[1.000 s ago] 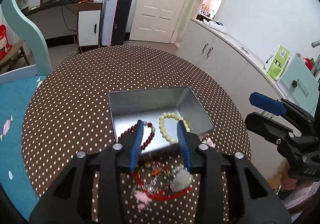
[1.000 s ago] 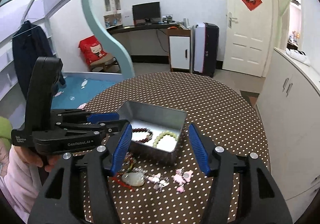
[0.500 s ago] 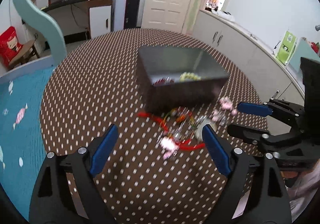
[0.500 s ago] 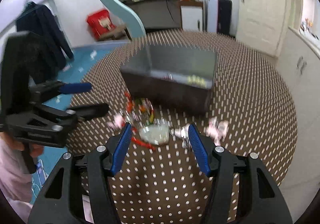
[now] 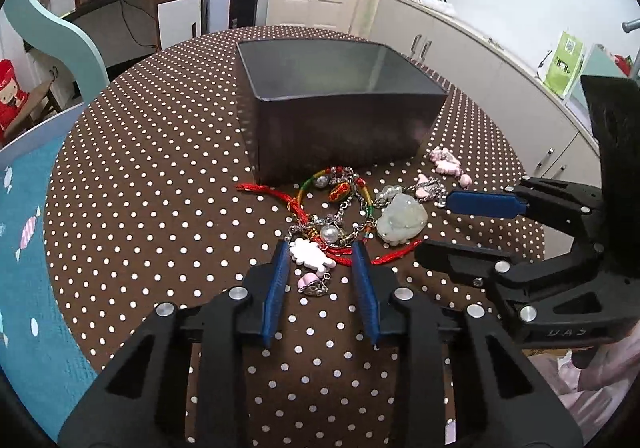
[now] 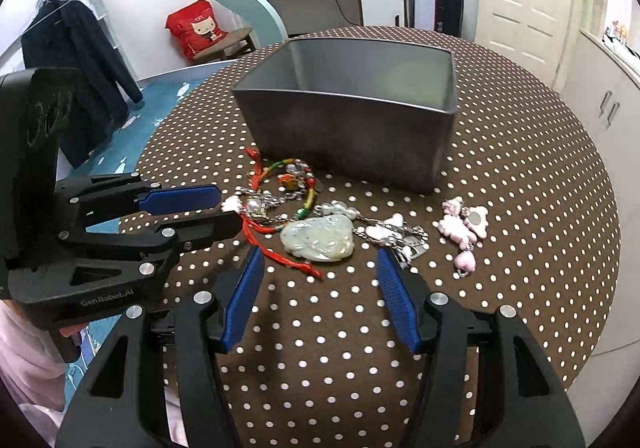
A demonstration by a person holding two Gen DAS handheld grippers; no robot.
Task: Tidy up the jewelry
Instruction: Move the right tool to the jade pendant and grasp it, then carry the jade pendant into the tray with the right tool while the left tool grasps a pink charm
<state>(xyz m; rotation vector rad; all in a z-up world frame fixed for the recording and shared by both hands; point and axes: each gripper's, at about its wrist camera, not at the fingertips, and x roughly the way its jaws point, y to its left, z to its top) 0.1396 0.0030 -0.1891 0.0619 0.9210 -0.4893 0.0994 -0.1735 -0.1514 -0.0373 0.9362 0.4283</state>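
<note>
A tangle of jewelry lies on the dotted cloth in front of a grey metal tin [image 5: 340, 128] [image 6: 344, 136], whose near wall hides its inside. My left gripper [image 5: 320, 252] [image 6: 230, 208] is low over the pile. Its jaws are closing around a white-pink cloud charm [image 5: 312, 256] [image 6: 232, 203], with a gap still on one side. My right gripper [image 6: 320, 254] [image 5: 432, 224] stands open just short of a pale jade pendant [image 6: 316, 238] [image 5: 400, 222]. A braided colourful bracelet with red cord [image 5: 340, 188] [image 6: 296, 180] lies against the tin. A string of pink charms [image 6: 464, 226] [image 5: 444, 162] lies to the right.
The round table [image 5: 160, 168] [image 6: 540, 168] wears a brown cloth with white dots. White cabinets [image 5: 480, 60] run along the right. A teal curved bed frame [image 5: 68, 32] and blue mat stand to the left. A person's pink sleeve [image 6: 24, 360] shows behind the left gripper.
Both grippers have sunk from above the tin to near the table, level with the tin's wall. The left jaws spread wide, then narrowed around the cloud charm. The right jaws kept their width.
</note>
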